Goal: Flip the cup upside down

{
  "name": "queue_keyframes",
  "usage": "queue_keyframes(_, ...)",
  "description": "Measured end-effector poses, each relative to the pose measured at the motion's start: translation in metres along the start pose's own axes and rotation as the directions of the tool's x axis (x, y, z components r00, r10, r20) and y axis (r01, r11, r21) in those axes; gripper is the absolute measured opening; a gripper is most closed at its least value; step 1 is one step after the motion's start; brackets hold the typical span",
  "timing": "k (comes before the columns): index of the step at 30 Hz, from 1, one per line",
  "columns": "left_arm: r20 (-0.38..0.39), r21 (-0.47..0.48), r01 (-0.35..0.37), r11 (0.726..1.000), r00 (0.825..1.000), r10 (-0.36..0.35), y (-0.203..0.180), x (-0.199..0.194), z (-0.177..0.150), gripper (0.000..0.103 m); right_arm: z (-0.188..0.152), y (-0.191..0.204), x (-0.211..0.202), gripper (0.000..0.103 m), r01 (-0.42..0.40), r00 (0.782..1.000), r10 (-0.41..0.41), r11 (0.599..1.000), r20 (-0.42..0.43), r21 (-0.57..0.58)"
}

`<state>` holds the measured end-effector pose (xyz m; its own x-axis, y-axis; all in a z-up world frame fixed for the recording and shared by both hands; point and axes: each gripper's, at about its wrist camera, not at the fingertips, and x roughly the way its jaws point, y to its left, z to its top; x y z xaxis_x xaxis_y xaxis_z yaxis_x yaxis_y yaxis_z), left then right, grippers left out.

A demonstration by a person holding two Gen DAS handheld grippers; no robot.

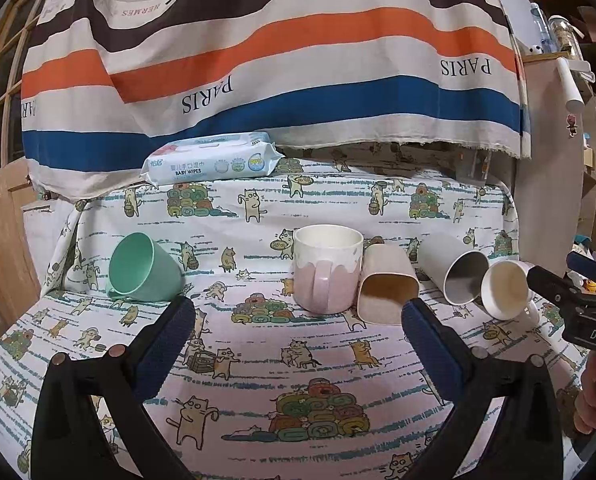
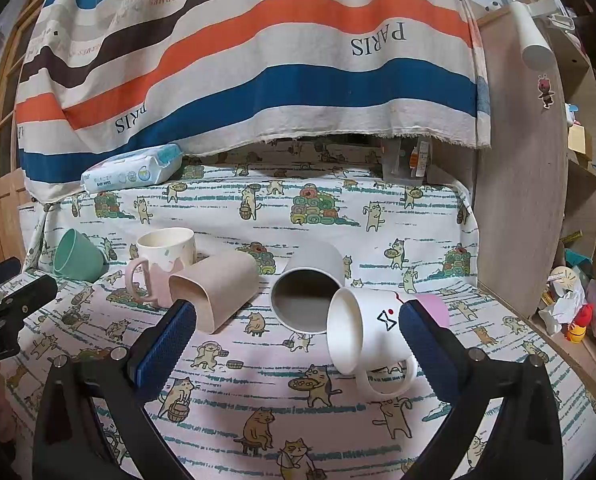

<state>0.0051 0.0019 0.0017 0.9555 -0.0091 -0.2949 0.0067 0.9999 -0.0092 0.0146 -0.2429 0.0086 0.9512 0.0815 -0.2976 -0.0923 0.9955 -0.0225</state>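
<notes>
Several cups sit in a row on the cat-print cloth. A green cup [image 1: 142, 268] [image 2: 78, 256] lies tipped at the left. A pink and white mug [image 1: 325, 268] [image 2: 160, 258] stands upright. A beige square cup [image 1: 385, 288] [image 2: 218, 288], a grey cup [image 1: 455, 270] [image 2: 307, 296] and a white mug with a handle [image 1: 505, 294] [image 2: 365, 330] lie on their sides, mouths toward me. My left gripper [image 1: 298, 316] is open and empty, short of the pink mug. My right gripper [image 2: 298, 320] is open and empty, its right finger beside the white mug.
A pack of baby wipes [image 1: 210, 160] [image 2: 132, 170] lies at the back left under a hanging striped cloth [image 1: 258, 60]. A clear container [image 2: 407, 164] stands at the back right. A wooden shelf panel [image 2: 517, 180] borders the table on the right.
</notes>
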Motion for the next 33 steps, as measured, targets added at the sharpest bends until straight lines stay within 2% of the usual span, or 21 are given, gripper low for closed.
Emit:
queue_keyframes(7,0.000,-0.001,-0.010,1.000,1.000,0.010,0.001,-0.001,-0.002,0.103,0.000,0.000,0.000,0.103,0.004,1.000,-0.004,1.000,0.000,0.004)
queue_keyframes(13,-0.001,-0.013,-0.024,1.000,1.000,0.024,0.004,-0.003,-0.004,0.103,0.000,0.004,-0.001,0.103,-0.033,0.999,0.033,0.999,-0.004,-0.013)
queue_keyframes(17,-0.001,-0.006,-0.016,1.000,1.000,0.016,0.002,-0.004,-0.004,0.103,0.002,0.004,-0.002,0.103,0.009,1.000,-0.008,1.000,-0.010,0.004)
queue_keyframes(20,-0.002,-0.007,-0.012,1.000,1.000,0.012,0.002,-0.004,-0.004,0.103,0.022,0.000,-0.005,0.103,-0.041,0.998,0.043,0.998,-0.042,0.039)
queue_keyframes(23,-0.001,0.001,-0.028,1.000,1.000,0.028,-0.003,-0.002,-0.001,0.103,0.061,-0.006,-0.008,0.103,-0.027,0.998,0.029,0.999,-0.063,0.022)
queue_keyframes(25,-0.017,0.045,-0.057,0.997,0.998,0.058,-0.011,0.004,0.005,0.103,0.082,-0.012,-0.010,0.103,-0.006,0.998,0.008,1.000,-0.070,0.022)
queue_keyframes(27,-0.023,0.076,-0.032,0.997,0.999,0.034,-0.018,0.007,0.013,0.103,0.098,-0.021,-0.009,0.103,-0.001,0.996,0.004,0.999,-0.084,0.035)
queue_keyframes(30,0.009,0.041,0.014,0.999,1.000,-0.014,-0.018,0.003,0.025,0.103,0.117,-0.042,0.005,0.103,0.027,0.990,-0.017,0.997,-0.142,0.074)
queue_keyframes(33,0.038,0.009,0.032,0.999,0.999,-0.032,-0.015,0.000,0.033,0.103,0.128,-0.060,0.030,0.103,0.017,0.979,0.009,0.992,-0.206,0.125)
